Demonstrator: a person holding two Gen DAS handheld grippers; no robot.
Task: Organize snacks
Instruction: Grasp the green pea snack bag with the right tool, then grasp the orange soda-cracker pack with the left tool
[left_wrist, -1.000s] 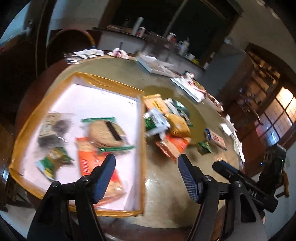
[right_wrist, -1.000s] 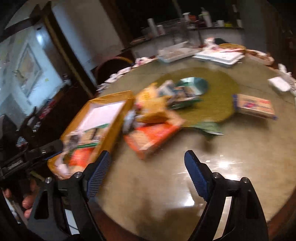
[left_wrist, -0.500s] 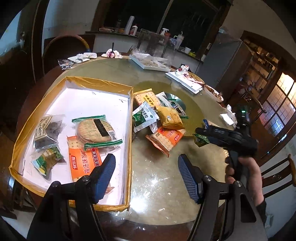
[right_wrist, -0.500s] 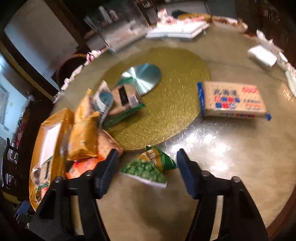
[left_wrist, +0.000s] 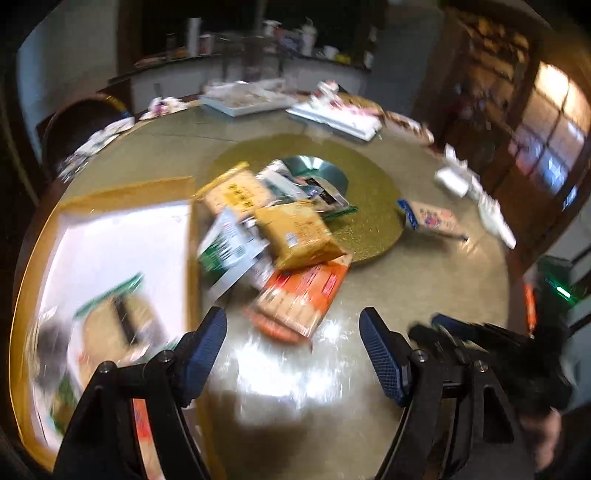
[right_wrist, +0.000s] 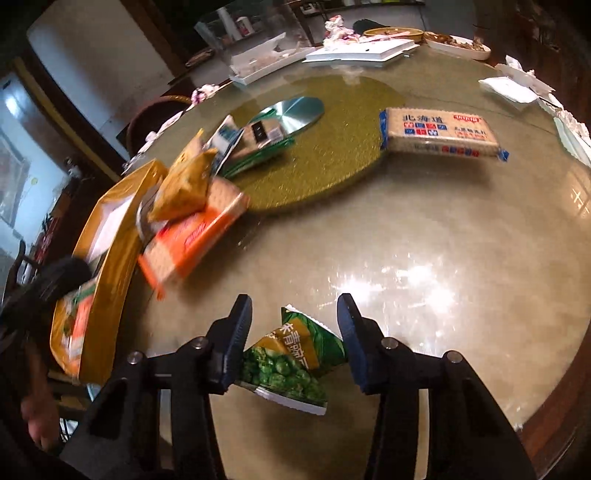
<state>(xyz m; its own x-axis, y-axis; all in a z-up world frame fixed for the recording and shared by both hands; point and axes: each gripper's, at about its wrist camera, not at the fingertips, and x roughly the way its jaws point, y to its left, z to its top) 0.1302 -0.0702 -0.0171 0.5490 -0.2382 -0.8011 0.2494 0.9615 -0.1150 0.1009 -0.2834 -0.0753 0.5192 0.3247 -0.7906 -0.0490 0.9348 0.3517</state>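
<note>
A green pea packet (right_wrist: 291, 354) lies on the glossy round table, between the fingers of my right gripper (right_wrist: 293, 325). The jaws are closing around it, and the pads do not visibly press it. My left gripper (left_wrist: 293, 321) hovers just before the snack pile with its jaws opening and nothing between them. The pile holds an orange cracker pack (left_wrist: 306, 291), a yellow packet (left_wrist: 295, 232) and a green-and-white packet (left_wrist: 229, 247). Left of the pile, a yellow-rimmed white tray (left_wrist: 110, 201) holds several blurred snacks. A beige cracker pack (right_wrist: 439, 133) lies apart on the right.
A gold round mat (right_wrist: 343, 147) with a silver disc (right_wrist: 295, 110) fills the table's middle. White trays and plates (right_wrist: 362, 51) stand along the far edge. Tissues (right_wrist: 513, 85) lie at the right. A dark chair back (left_wrist: 81, 122) rises at the far left.
The left gripper has swung right, from over the tray to in front of the snack pile. The right gripper has come down over the green pea packet and its jaws have narrowed.
</note>
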